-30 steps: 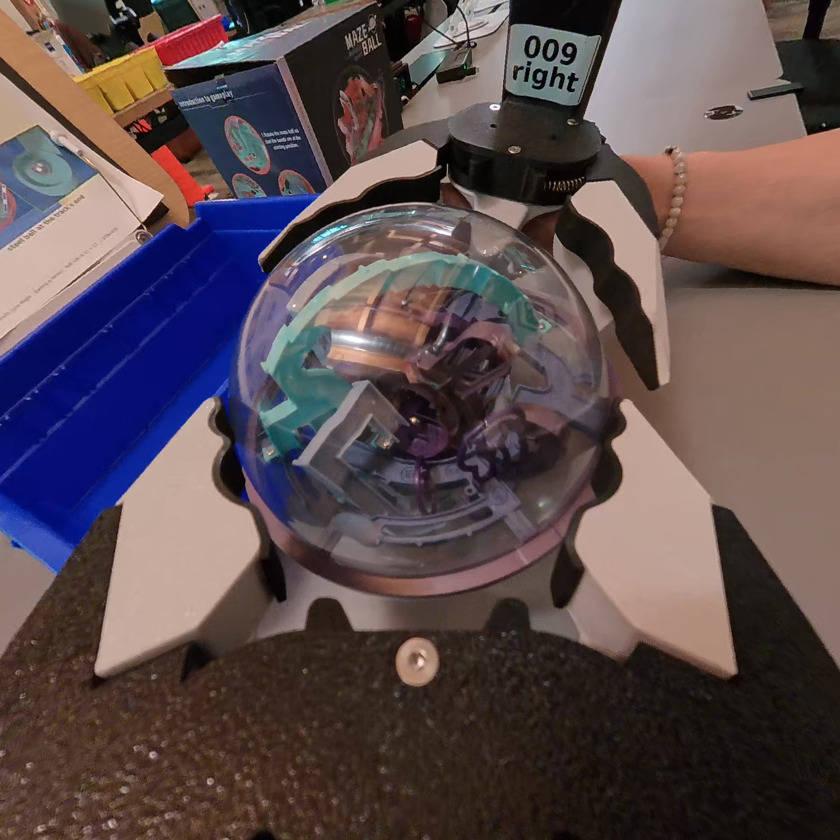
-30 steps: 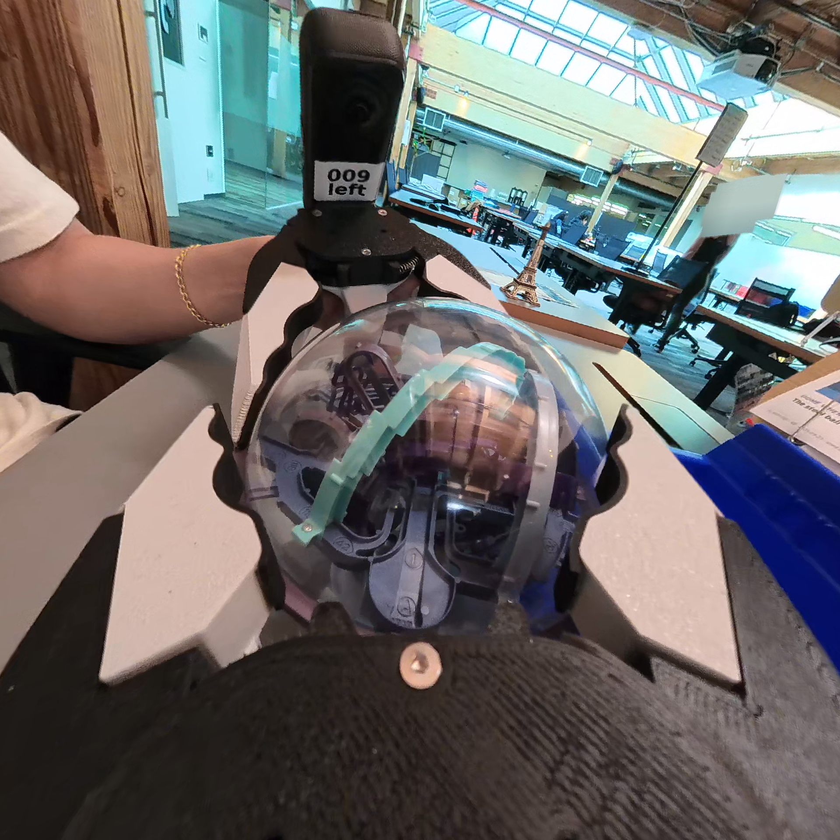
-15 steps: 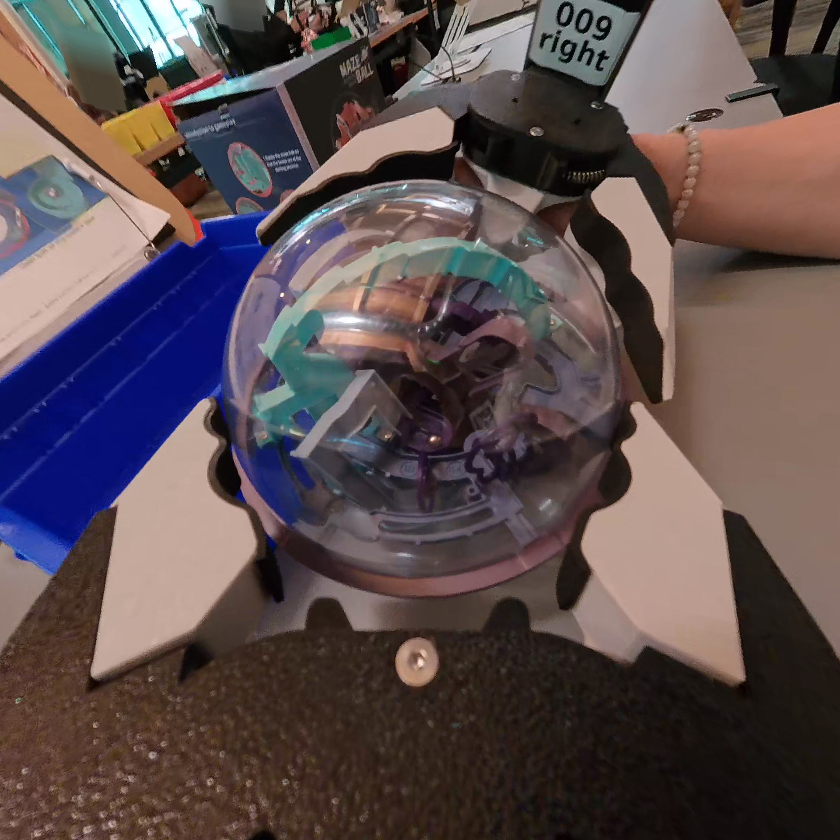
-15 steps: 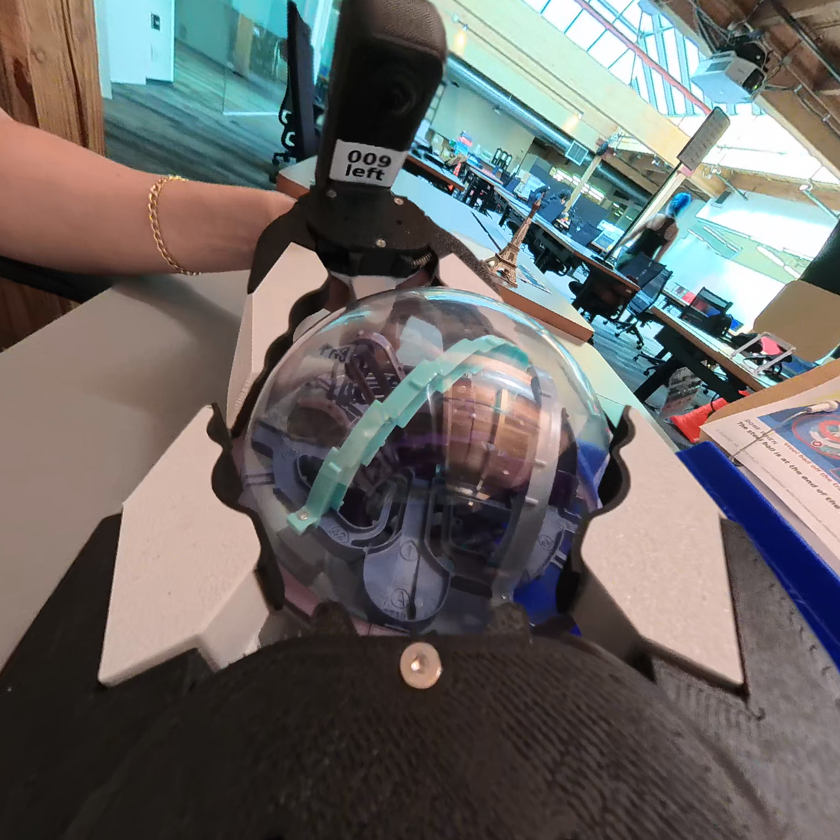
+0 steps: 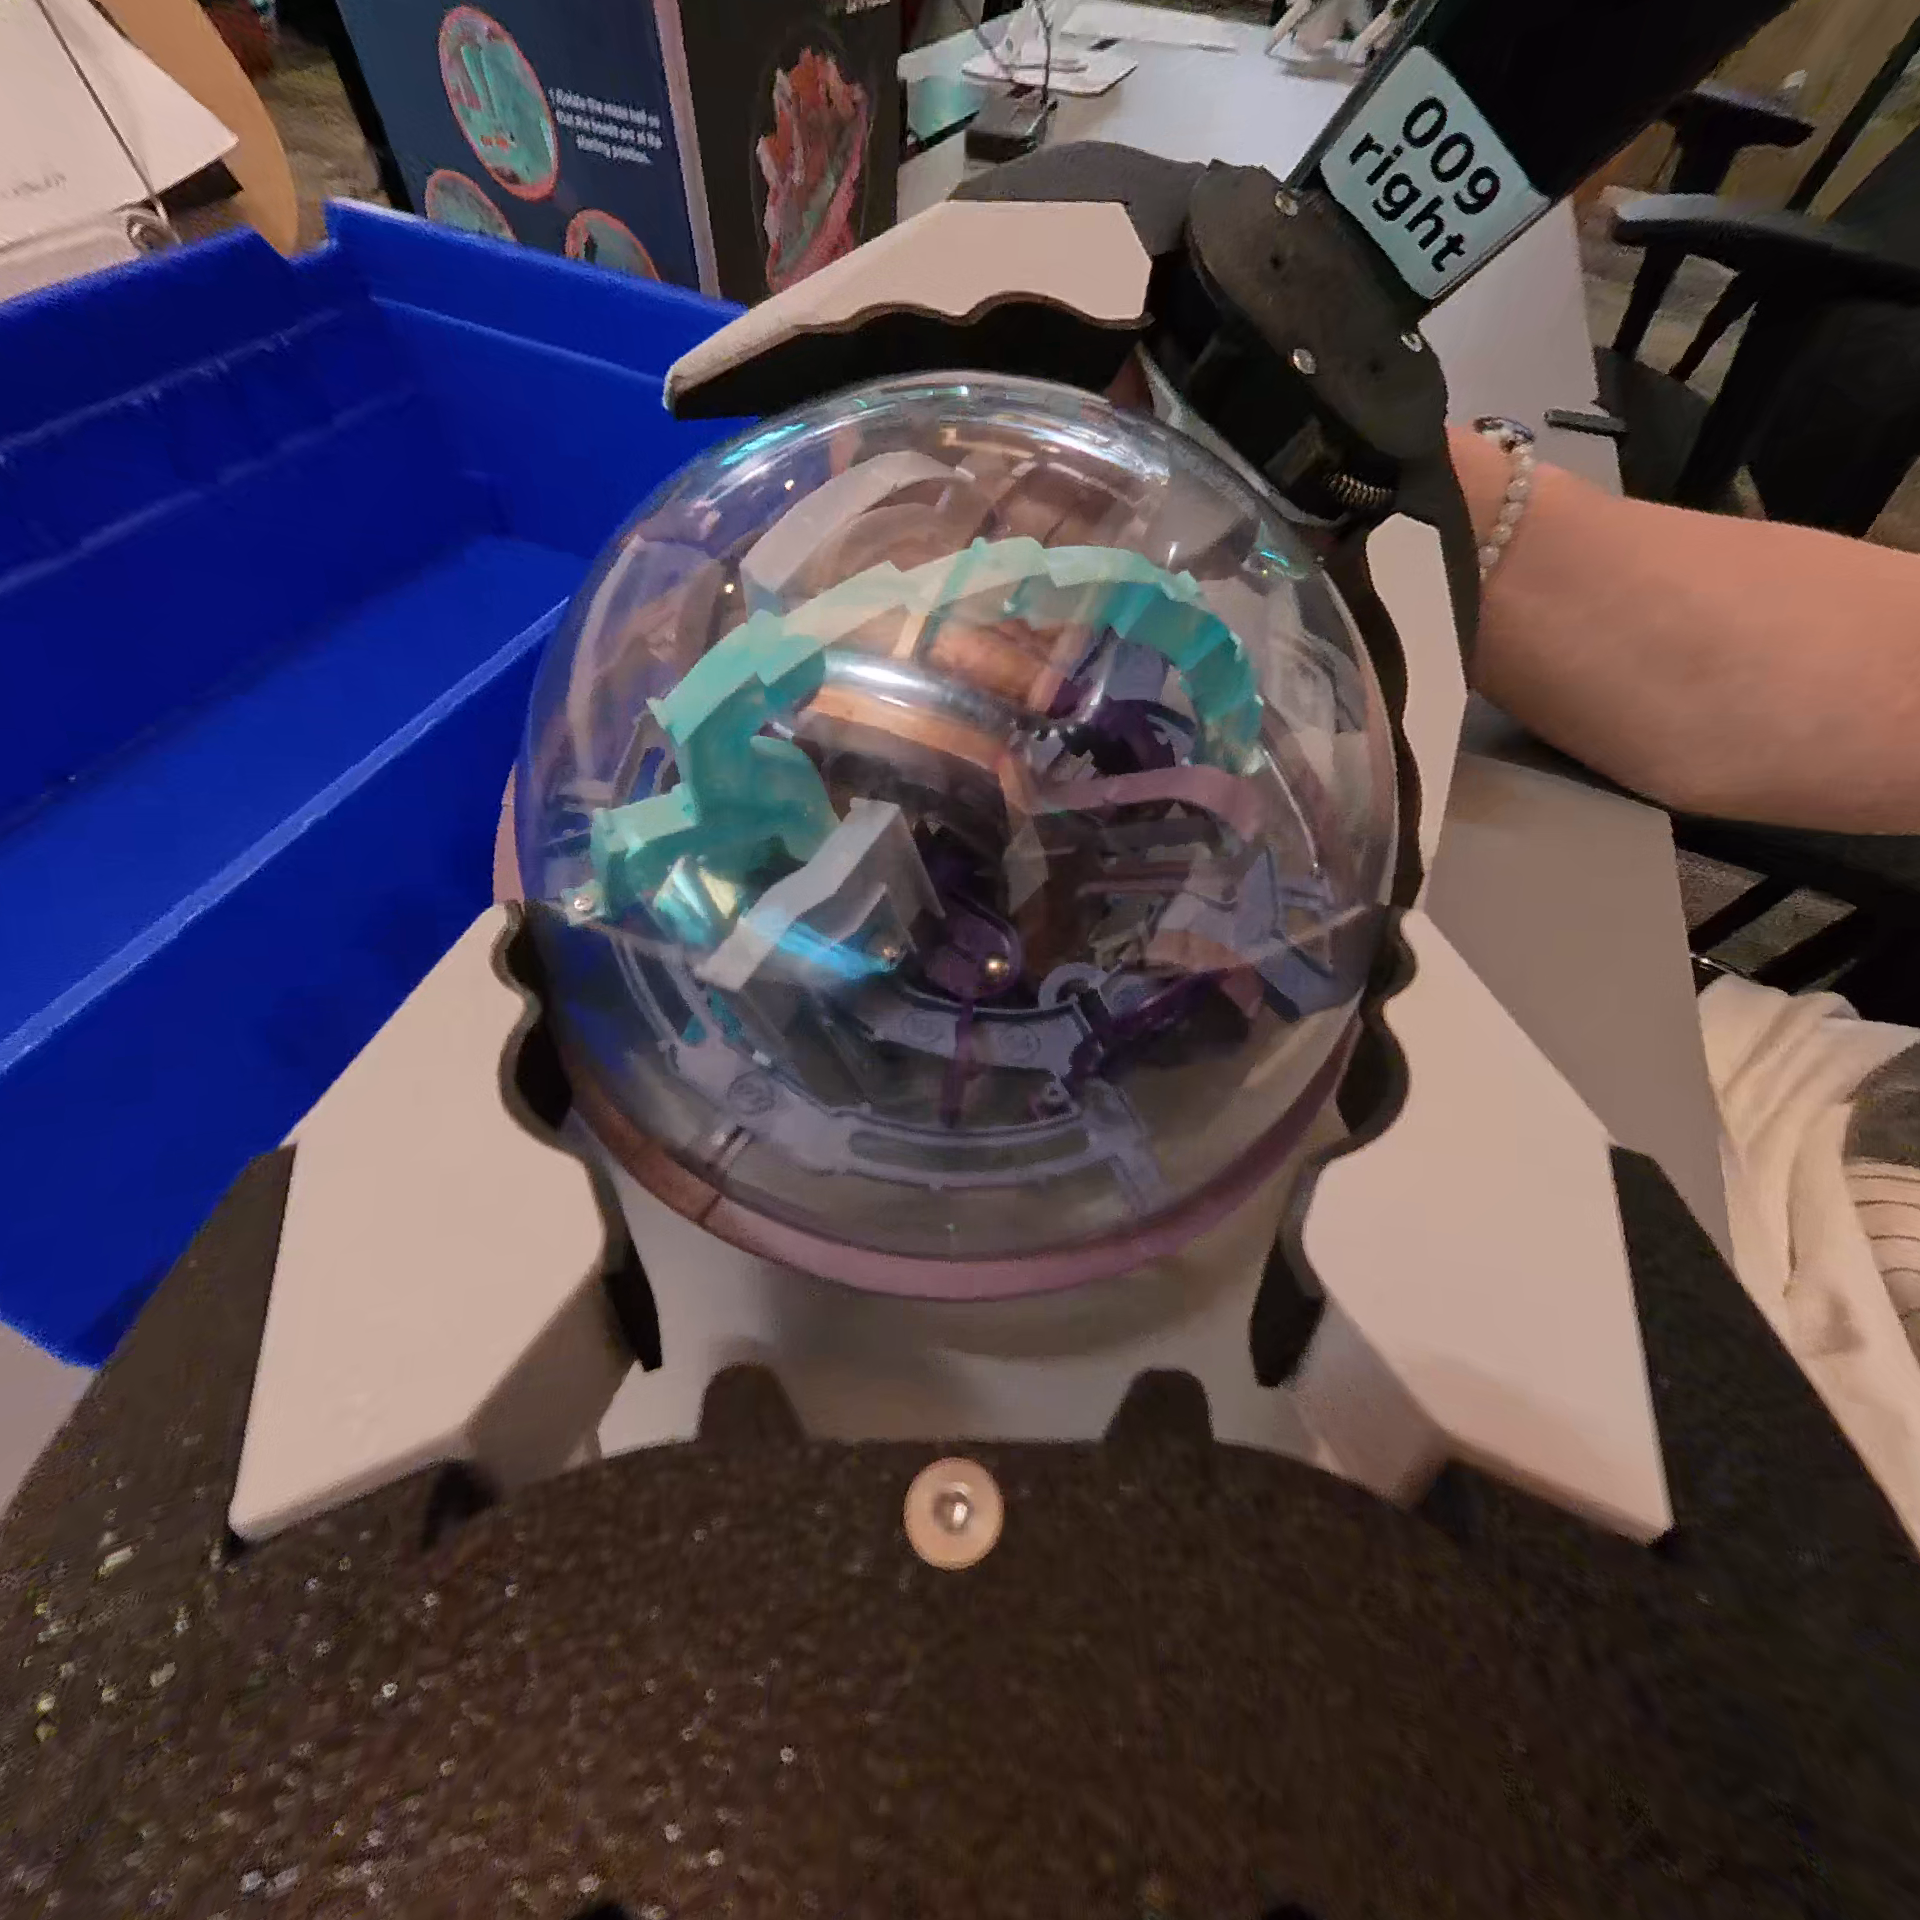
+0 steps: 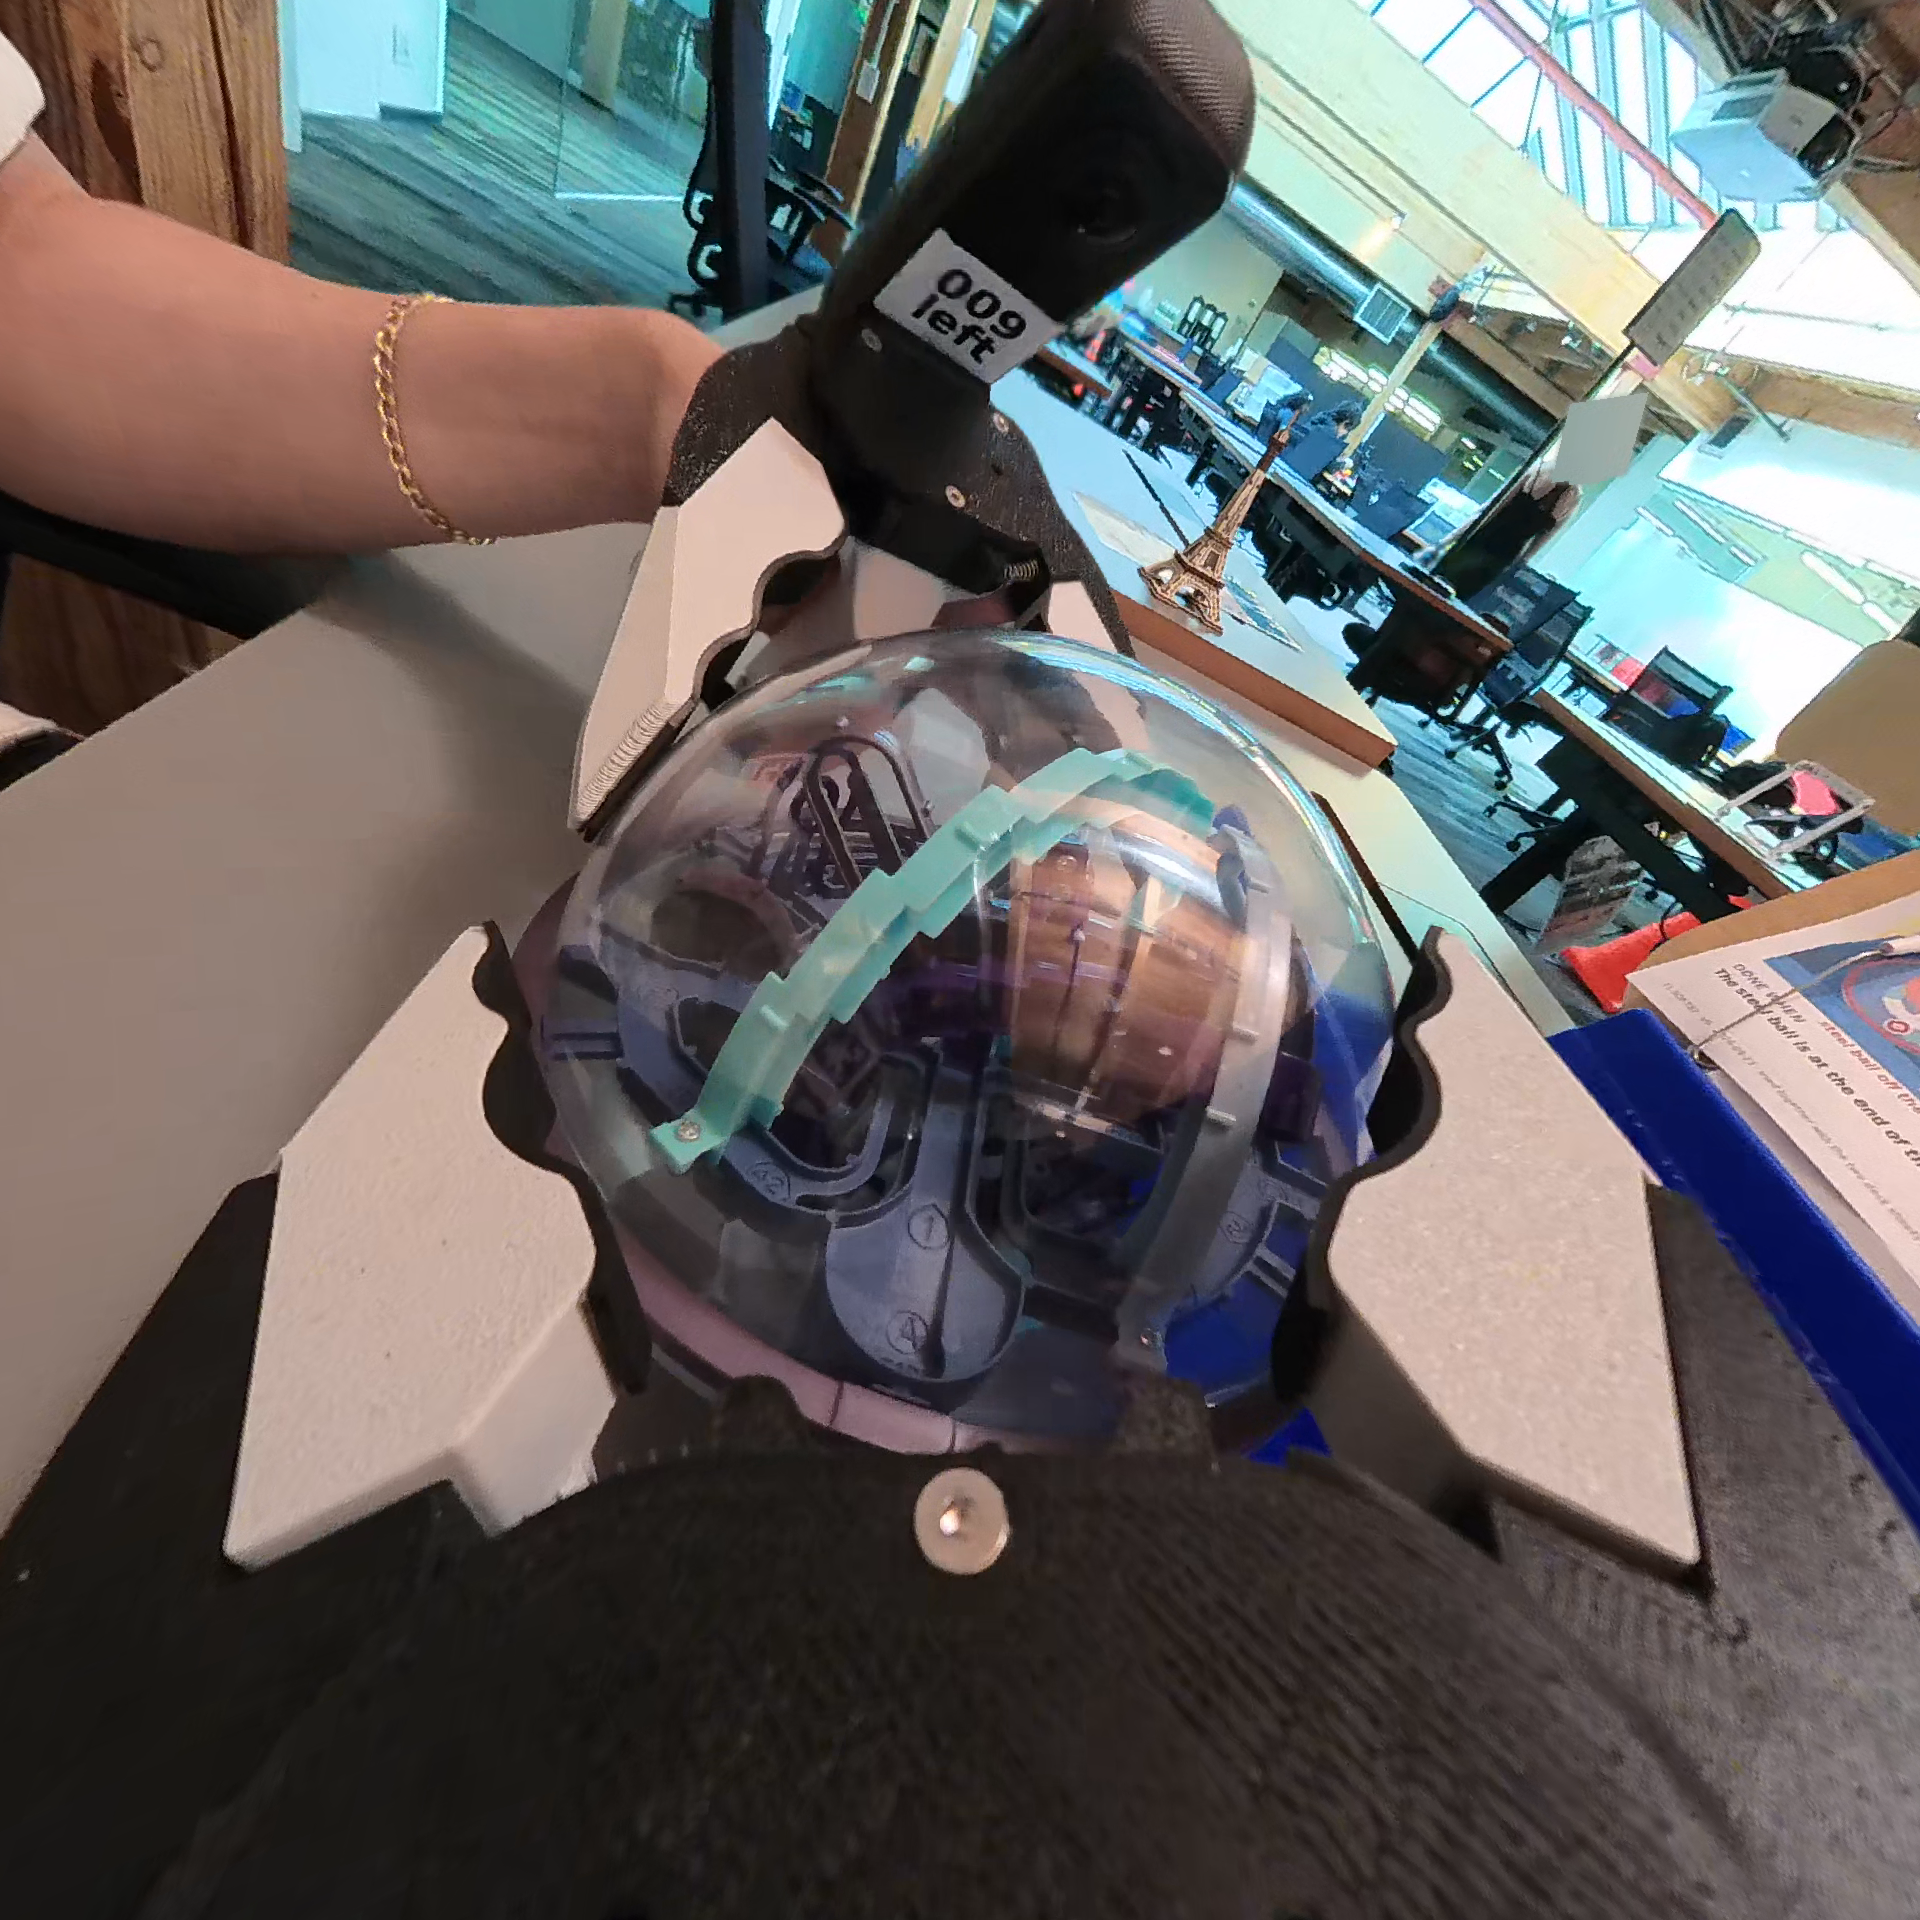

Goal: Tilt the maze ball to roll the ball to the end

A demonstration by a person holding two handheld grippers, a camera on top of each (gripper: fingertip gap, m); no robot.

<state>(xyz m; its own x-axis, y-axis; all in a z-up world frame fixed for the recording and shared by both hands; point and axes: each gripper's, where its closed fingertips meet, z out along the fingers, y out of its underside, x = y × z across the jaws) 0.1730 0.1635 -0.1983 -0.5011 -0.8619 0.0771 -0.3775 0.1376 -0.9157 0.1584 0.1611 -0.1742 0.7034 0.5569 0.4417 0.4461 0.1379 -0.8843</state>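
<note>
Grey table [image 6: 260, 831], blue bin [image 5: 208, 623] beside it. I am clamping the maze ball [image 5: 956, 831] with my left gripper [image 5: 956, 997] and right gripper [image 6: 956, 1039]. Over-tilting is risking the steel ball [image 5: 1000, 966] dropping off its track.

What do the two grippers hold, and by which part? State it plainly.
Both hold the clear maze ball. The left gripper has its fingers on opposite flanks near the pink seam; the right gripper clamps the opposite half the same way.
</note>
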